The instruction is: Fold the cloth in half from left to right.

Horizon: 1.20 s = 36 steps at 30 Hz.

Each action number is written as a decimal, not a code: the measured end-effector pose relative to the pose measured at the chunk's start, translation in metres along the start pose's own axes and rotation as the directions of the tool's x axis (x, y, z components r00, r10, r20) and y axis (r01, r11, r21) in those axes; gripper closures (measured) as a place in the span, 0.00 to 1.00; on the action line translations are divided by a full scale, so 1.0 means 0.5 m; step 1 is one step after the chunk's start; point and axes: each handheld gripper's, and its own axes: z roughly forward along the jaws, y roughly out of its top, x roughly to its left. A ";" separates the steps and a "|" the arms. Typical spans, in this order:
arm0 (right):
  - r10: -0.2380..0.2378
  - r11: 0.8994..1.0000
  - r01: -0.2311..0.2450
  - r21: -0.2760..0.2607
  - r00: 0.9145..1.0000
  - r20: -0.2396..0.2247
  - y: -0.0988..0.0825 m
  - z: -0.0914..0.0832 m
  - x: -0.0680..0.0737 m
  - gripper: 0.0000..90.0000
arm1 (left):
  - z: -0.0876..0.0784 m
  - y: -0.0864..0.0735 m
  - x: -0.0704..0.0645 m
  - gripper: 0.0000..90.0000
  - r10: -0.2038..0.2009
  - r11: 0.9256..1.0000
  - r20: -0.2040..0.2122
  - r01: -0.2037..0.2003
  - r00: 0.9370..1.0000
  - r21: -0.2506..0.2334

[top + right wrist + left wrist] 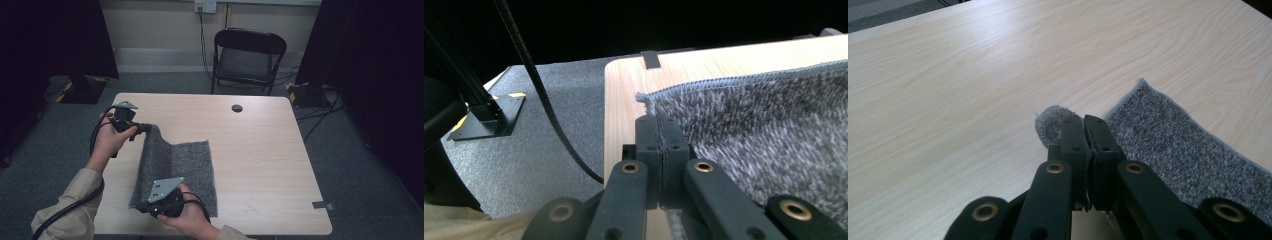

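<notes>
On the near left part of a pale wood table [260, 150], two hand-held tongs grip one grey cloth [192, 162] by its left-hand corners: the left gripper [1083, 125], seen along its own jaws, is clenched on a small curl of fabric at the far corner, and the right gripper [657, 125] is clenched on the stitched hem at the near corner, close to the table's front edge. From above, the left gripper [141, 128] holds its corner raised off the wood, so the left edge of the cloth stands up as a ridge while the right part lies flat; the right gripper [150, 209] sits low by the front edge. The work looks like a fold in its early stage: both corners are caught and the edge is lifted, but the raised side has not yet been carried over onto the flat half, and the layers remain to be laid and squared. Room to move seems ample. The tabletop to the right of the cloth is bare as far as a round cable hole [237, 108] near the back, and the far half is open too. The tight spots are the front edge, which the near corner almost meets, and the left edge beside the left hand [111, 141]. A black chair [248, 57] stands well behind the table.
</notes>
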 end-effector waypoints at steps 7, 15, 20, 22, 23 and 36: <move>0.019 1.000 -0.019 0.005 0.999 0.038 -0.031 -0.038 -0.007 1.00 | 0.041 0.019 -0.031 0.98 0.031 0.999 0.016 -0.032 0.999 0.018; 0.037 0.999 -0.038 0.011 0.997 0.070 -0.057 -0.076 -0.018 1.00 | 0.102 0.034 -0.066 0.98 0.058 0.998 0.039 -0.060 0.998 0.038; 0.041 0.999 -0.043 0.022 0.995 0.085 -0.071 -0.094 -0.021 1.00 | 0.125 0.038 -0.080 0.98 0.076 0.995 0.052 -0.079 0.996 0.059; 0.042 0.999 -0.044 0.024 0.995 0.091 -0.076 -0.100 -0.023 1.00 | 0.131 0.040 -0.085 0.98 0.079 0.994 0.054 -0.083 0.995 0.065; 0.043 0.999 -0.046 0.025 0.995 0.095 -0.078 -0.103 -0.024 1.00 | 0.133 0.040 -0.087 0.98 0.079 0.995 0.056 -0.083 0.995 0.062; 0.069 0.996 -0.074 0.039 0.989 0.130 -0.119 -0.135 -0.031 1.00 | 0.173 0.042 -0.109 0.98 0.101 0.991 0.057 -0.105 0.993 0.079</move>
